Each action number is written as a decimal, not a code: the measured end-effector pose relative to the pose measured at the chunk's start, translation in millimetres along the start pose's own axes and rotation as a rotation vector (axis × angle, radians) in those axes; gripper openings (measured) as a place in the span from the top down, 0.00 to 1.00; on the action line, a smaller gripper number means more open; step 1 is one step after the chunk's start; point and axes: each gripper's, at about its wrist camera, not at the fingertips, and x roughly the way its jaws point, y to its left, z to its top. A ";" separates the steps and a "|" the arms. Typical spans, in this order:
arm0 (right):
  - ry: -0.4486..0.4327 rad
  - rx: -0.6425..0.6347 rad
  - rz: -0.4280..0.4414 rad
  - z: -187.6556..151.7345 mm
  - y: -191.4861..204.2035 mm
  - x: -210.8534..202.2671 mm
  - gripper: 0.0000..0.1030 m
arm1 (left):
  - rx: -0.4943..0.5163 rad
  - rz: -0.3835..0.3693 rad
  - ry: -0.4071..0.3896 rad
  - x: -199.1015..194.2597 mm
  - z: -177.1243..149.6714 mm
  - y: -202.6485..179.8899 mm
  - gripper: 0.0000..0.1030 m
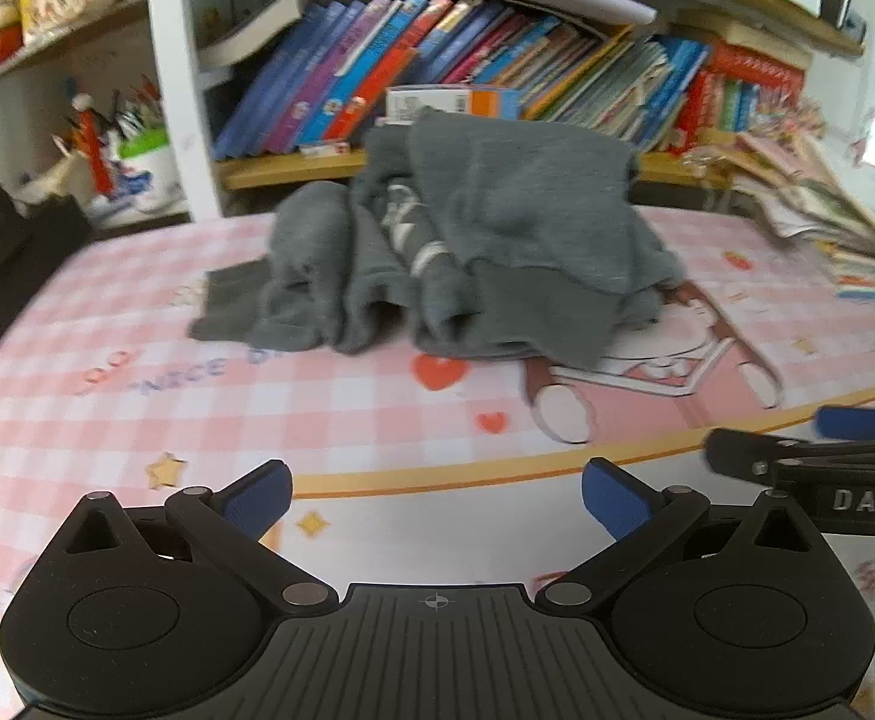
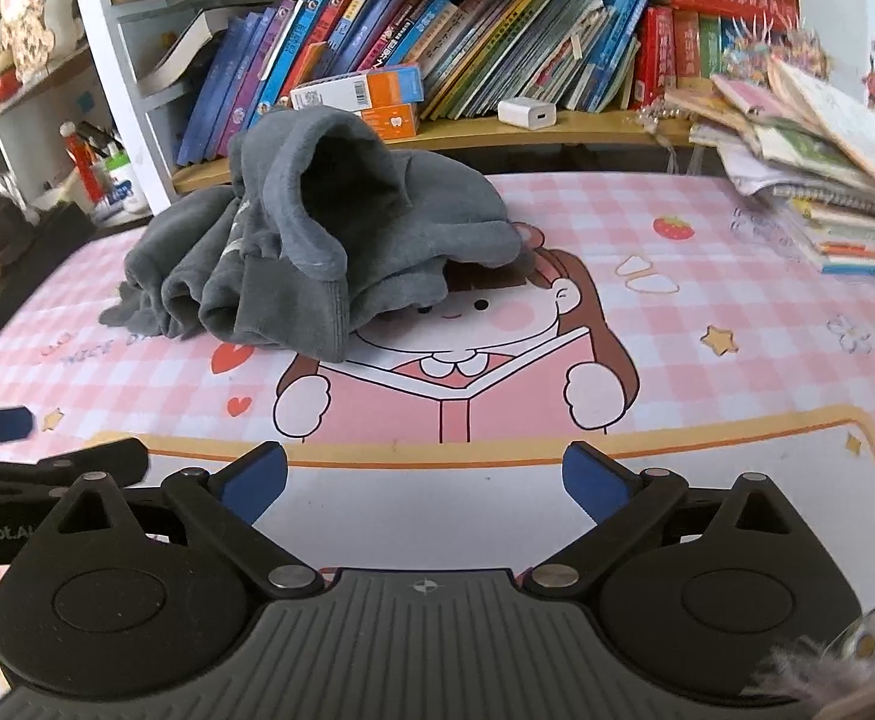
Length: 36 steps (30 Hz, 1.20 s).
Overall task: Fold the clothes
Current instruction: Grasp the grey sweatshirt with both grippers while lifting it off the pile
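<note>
A grey garment [image 1: 455, 246] lies crumpled in a heap on the pink checked desk mat [image 1: 137, 312], toward the back near the bookshelf. The right wrist view shows the same grey garment [image 2: 323, 228] left of centre, with an open hood or sleeve mouth facing up. My left gripper [image 1: 436, 501] is open, hovering over the mat well short of the garment, nothing between its blue pads. My right gripper [image 2: 425, 489] is also open and empty, over the cartoon girl print. The right gripper's fingers [image 1: 797, 456] show at the right edge of the left wrist view.
A bookshelf [image 2: 437, 42] packed with leaning books runs behind the desk. A sloping stack of notebooks [image 2: 827, 180] sits at the back right. A pen cup [image 2: 107, 174] and clutter stand at the left. A white charger [image 2: 527, 112] rests on the shelf ledge.
</note>
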 end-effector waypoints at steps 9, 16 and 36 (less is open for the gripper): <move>0.029 0.061 0.023 -0.7 -26.8 3.0 0.09 | 0.060 0.015 -0.012 18.2 23.7 -18.4 0.01; 0.015 0.127 0.028 -0.1 -52.4 -2.6 0.27 | 0.173 0.019 -0.056 47.9 51.8 -50.3 0.01; 0.056 0.476 0.343 14.4 -89.3 -0.5 0.37 | 0.081 -0.072 -0.016 72.4 91.1 -31.5 0.89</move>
